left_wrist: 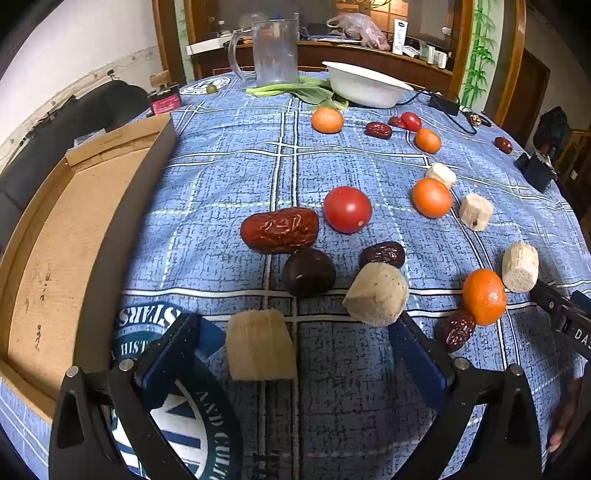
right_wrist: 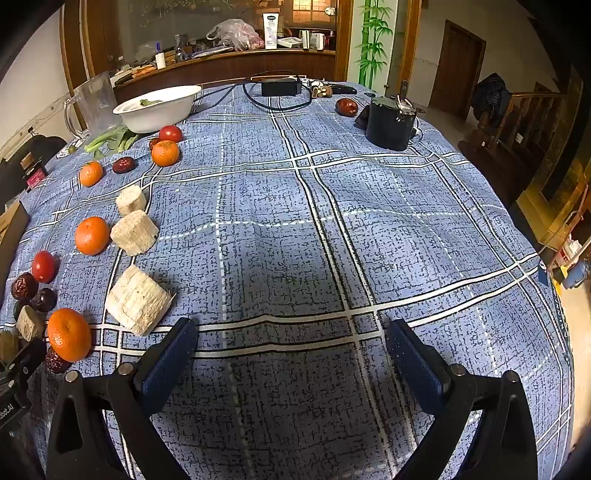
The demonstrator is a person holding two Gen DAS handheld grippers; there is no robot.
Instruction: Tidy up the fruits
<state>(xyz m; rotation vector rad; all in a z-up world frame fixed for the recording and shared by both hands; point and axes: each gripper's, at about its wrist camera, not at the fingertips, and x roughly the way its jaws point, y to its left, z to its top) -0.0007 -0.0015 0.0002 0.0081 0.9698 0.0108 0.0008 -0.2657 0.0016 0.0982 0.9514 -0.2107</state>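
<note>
Gaping wide, left tongs (left_wrist: pixel 295 343) straddle a pale chunk (left_wrist: pixel 260 345); right tongs (right_wrist: pixel 291 343) gape, empty.

You were working in a lived-in home dining room. The round table wore a blue plaid tablecloth (right_wrist: pixel 332 229), and at twelve o'clock stood a wood-framed glass partition with a ledge (right_wrist: pixel 229 59) cluttered with bottles, a plastic bag (right_wrist: pixel 236 35) and a lotion tube (right_wrist: pixel 270 31). At one o'clock you had a bamboo mural (right_wrist: pixel 375 44), at two o'clock a brown wooden door (right_wrist: pixel 456 70), and at three o'clock a wooden stair railing (right_wrist: pixel 524 110). At ten o'clock sat a clear pitcher (left_wrist: pixel 275 51).
</note>
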